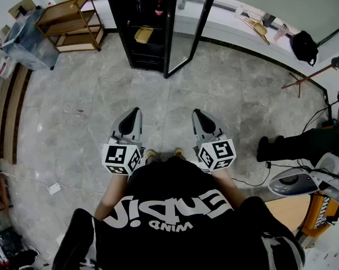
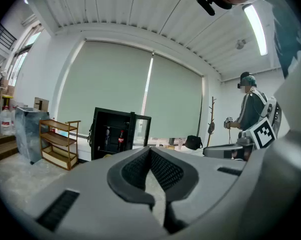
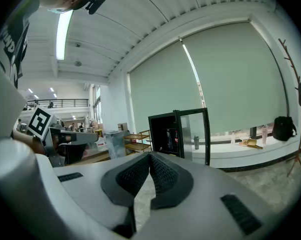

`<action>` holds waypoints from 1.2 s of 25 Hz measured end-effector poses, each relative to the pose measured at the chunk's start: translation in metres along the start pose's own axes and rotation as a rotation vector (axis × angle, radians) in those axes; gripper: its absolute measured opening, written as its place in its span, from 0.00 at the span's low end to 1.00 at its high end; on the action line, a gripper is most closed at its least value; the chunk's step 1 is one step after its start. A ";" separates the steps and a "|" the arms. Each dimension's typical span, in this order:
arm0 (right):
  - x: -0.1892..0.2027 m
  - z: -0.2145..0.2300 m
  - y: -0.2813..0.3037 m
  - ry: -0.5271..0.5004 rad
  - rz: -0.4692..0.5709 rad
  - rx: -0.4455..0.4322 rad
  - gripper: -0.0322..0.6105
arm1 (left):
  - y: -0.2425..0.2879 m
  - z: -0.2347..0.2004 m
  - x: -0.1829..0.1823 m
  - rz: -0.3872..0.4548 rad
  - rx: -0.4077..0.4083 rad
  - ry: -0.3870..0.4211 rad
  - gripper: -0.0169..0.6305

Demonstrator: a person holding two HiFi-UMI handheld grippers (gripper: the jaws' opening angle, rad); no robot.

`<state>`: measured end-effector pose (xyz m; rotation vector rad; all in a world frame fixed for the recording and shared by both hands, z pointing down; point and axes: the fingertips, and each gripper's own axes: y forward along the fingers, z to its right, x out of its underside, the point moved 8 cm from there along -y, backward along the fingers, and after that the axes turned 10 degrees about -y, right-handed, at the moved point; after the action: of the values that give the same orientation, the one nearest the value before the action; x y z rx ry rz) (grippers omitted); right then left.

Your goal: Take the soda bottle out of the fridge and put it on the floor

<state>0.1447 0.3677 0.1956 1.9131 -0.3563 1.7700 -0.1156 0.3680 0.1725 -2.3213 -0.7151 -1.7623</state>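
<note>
A black fridge stands across the tiled floor from me, its glass door swung open. Inside it, a dark soda bottle with a red label stands upright on a shelf; the same bottle is small in the right gripper view. My left gripper and right gripper are held side by side close to my body, pointing at the fridge from well short of it. Both are shut with nothing between the jaws: the left gripper's pads meet, as do the right gripper's.
A wooden shelf unit and a grey bin stand left of the fridge. A white counter runs along the wall, with a black backpack and a coat stand. Another person stands on my right. Cables lie there.
</note>
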 end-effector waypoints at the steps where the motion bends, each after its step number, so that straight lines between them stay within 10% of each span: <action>1: 0.000 -0.002 0.000 -0.001 -0.001 0.000 0.09 | -0.001 -0.001 -0.001 0.002 0.001 0.000 0.04; 17: 0.013 -0.002 0.013 0.024 -0.004 0.163 0.09 | 0.005 -0.056 0.004 -0.010 0.039 0.050 0.04; 30: 0.014 0.048 0.106 0.067 0.007 0.179 0.09 | 0.119 -0.094 -0.021 -0.035 0.078 0.053 0.04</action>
<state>0.1330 0.2557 0.2277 1.9682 -0.1862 1.9223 -0.1487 0.2214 0.2016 -2.2168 -0.8051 -1.7704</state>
